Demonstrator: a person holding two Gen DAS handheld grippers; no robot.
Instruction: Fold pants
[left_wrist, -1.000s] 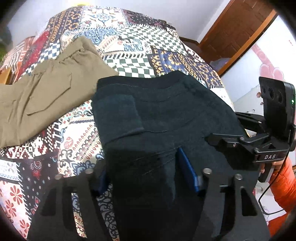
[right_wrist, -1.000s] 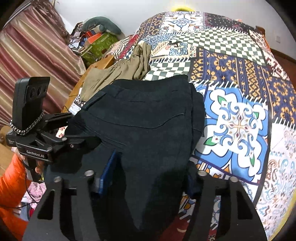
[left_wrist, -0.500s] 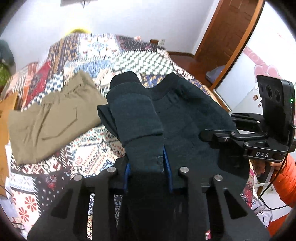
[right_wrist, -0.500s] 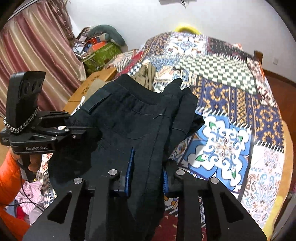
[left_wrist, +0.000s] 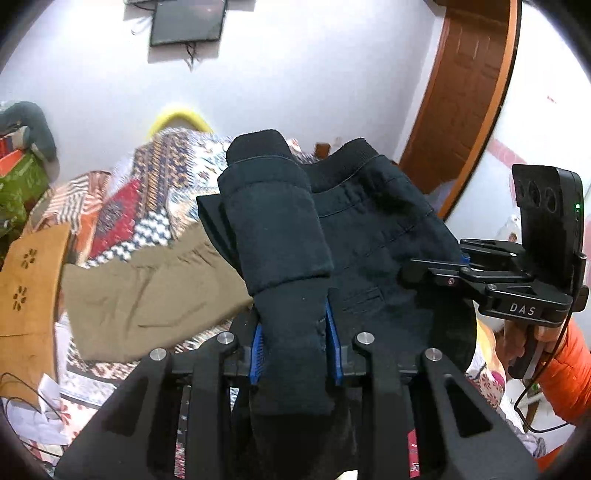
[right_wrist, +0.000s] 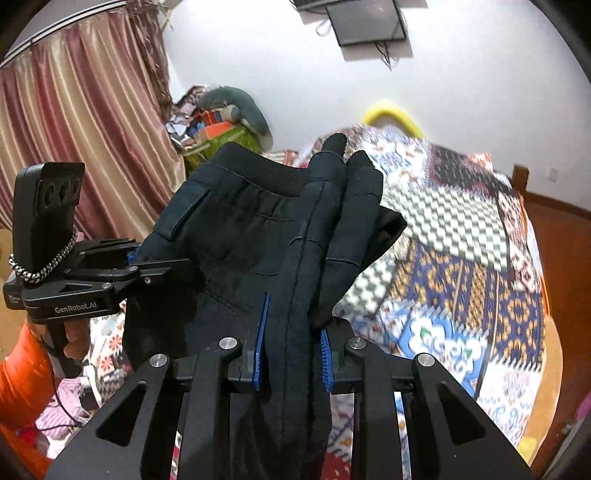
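Note:
The dark navy pants (left_wrist: 373, 236) hang in the air above the bed, held up between both grippers. My left gripper (left_wrist: 293, 347) is shut on one bunched edge of the pants, which sticks up between its blue pads. My right gripper (right_wrist: 291, 350) is shut on the other bunched edge of the pants (right_wrist: 258, 236). Each gripper shows in the other's view: the right one (left_wrist: 439, 273) at the pants' right side, the left one (right_wrist: 147, 266) at their left side. The waistband points away from me.
A patchwork quilt (right_wrist: 480, 266) covers the bed below. Khaki pants (left_wrist: 147, 291) lie on it at the left. A wooden board (left_wrist: 29, 280) stands at the bed's left edge. A door (left_wrist: 465, 92) is at the right, curtains (right_wrist: 74, 129) at the left.
Both grippers have closed on the dark pants and lifted them off the bed. The views have tilted up toward the wall.

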